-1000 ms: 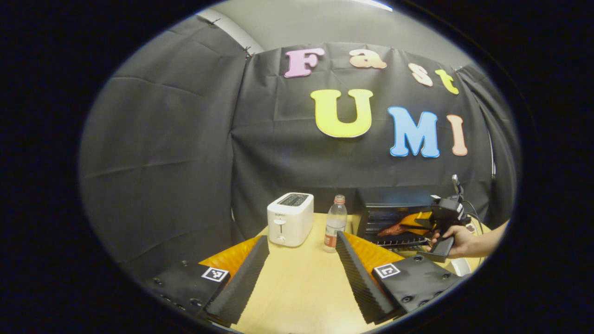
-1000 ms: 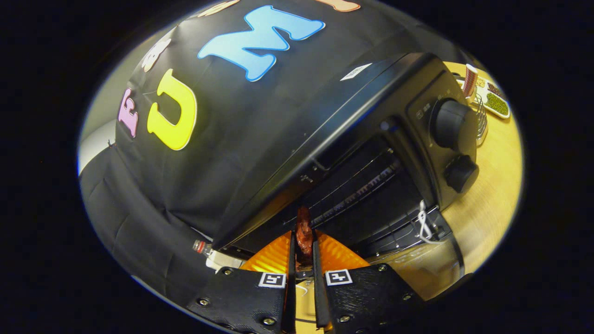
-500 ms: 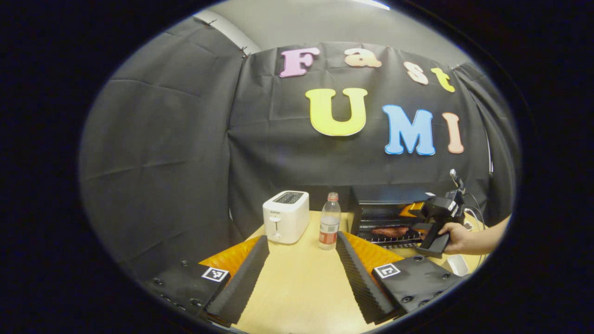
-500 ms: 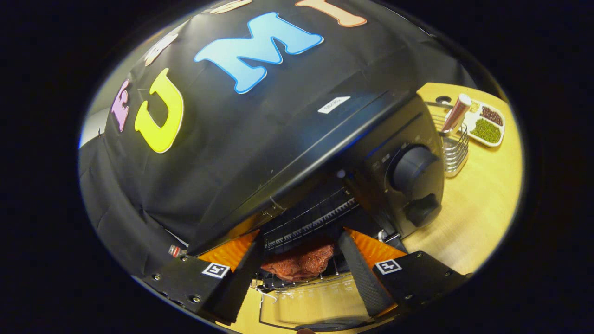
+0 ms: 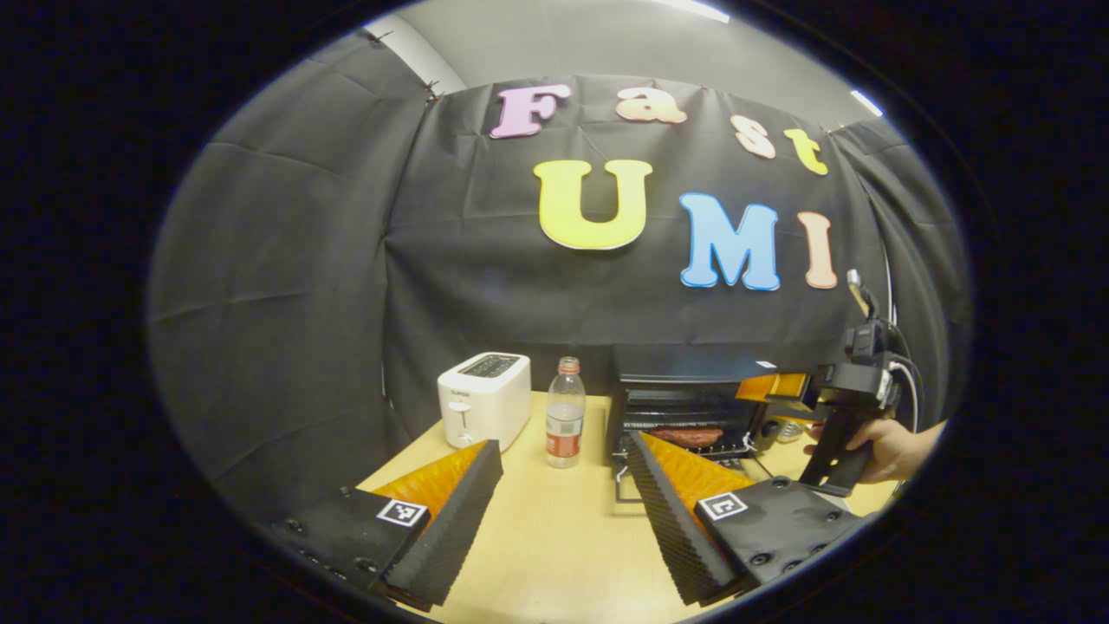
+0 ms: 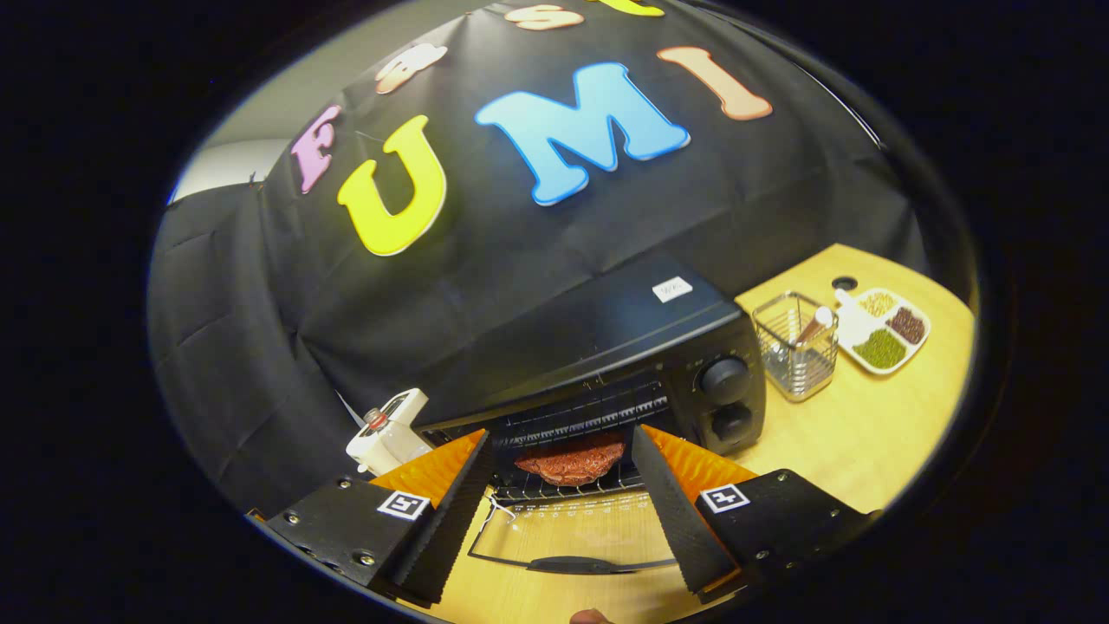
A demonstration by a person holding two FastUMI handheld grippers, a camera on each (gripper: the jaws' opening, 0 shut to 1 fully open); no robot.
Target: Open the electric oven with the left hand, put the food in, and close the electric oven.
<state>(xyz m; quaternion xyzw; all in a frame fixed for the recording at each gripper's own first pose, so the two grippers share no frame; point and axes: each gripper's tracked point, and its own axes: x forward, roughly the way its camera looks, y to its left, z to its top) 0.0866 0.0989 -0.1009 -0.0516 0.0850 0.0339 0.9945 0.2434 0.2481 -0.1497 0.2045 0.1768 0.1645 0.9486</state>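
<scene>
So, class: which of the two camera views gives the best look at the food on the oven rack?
The right gripper view: the food sits near and central on the rack of the oven, framed between that gripper's open tongs. In the left gripper view the food is a small, distant reddish patch inside the oven.

No legible text or labels

The left claw (image 5: 559, 511) hangs with its jaws spread wide, gripping nothing. The right claw (image 6: 563, 507) gapes too (equally empty), held by a hand (image 5: 884, 449) at its grip.
</scene>
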